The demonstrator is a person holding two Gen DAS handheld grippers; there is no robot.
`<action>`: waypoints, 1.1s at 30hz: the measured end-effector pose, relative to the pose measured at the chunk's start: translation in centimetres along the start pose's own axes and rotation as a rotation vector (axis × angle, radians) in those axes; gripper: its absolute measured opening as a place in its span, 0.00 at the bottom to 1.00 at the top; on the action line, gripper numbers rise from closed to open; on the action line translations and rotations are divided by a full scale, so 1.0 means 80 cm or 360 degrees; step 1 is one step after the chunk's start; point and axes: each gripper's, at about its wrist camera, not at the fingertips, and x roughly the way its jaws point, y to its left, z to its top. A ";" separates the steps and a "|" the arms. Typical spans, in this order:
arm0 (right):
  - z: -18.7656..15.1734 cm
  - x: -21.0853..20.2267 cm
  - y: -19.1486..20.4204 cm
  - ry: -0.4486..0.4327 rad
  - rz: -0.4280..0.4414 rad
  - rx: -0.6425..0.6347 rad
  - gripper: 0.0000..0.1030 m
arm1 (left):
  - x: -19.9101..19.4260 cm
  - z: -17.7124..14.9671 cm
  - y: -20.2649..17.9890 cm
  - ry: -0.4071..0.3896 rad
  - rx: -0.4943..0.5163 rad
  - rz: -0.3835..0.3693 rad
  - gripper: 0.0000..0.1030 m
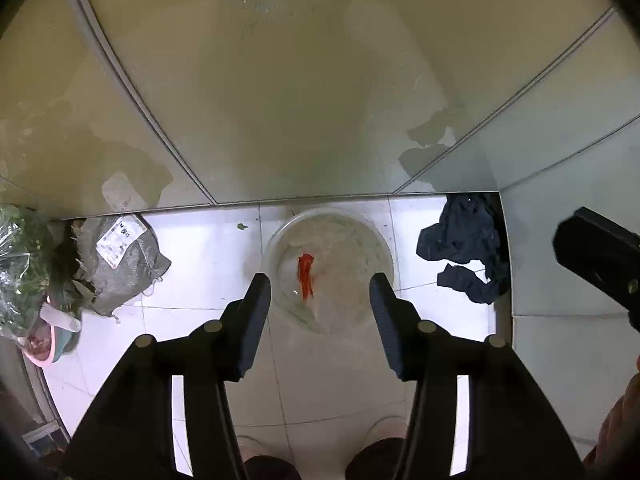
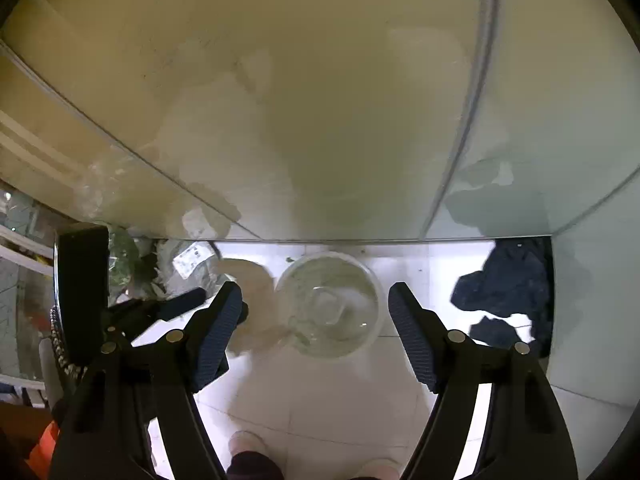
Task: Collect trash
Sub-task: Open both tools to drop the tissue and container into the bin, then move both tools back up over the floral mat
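Note:
A round bin lined with a clear bag [image 1: 328, 268] stands on the white tiled floor against the wall; it also shows in the right wrist view [image 2: 330, 304]. A red scrap [image 1: 306, 276] lies inside it in the left wrist view. My left gripper [image 1: 320, 292] is open and empty, held above the bin. My right gripper [image 2: 316, 304] is open and empty, also above the bin. The left gripper's fingers [image 2: 180, 304] show at the left of the right wrist view, and the right gripper's body [image 1: 600, 256] shows at the right of the left wrist view.
A grey woven sack with a label [image 1: 120, 260] lies left of the bin, beside wrapped greens [image 1: 24, 264] and a pink and green bowl [image 1: 48, 348]. A dark blue cloth [image 1: 468, 248] lies in the right corner [image 2: 508, 292]. The person's feet [image 2: 248, 444] are below.

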 end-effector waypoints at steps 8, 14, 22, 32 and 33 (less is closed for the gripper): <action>0.004 -0.042 0.007 0.0002 -0.0121 -0.0019 0.71 | -0.077 -0.002 0.003 0.0002 -0.0036 -0.0013 0.49; 0.019 -0.126 0.037 -0.0059 -0.0132 -0.0019 0.71 | -0.211 0.001 -0.001 -0.0104 -0.0012 -0.0016 0.49; 0.044 -0.282 0.097 -0.0196 -0.0147 -0.0026 0.71 | -0.415 0.011 -0.006 -0.0301 0.0066 -0.0029 0.49; 0.060 -0.484 0.187 -0.0542 -0.0225 -0.0014 0.71 | -0.663 0.010 -0.002 -0.0708 0.0241 -0.0060 0.57; 0.060 -0.500 0.198 -0.0582 -0.0231 -0.0009 0.72 | -0.685 0.009 -0.001 -0.0752 0.0261 -0.0069 0.59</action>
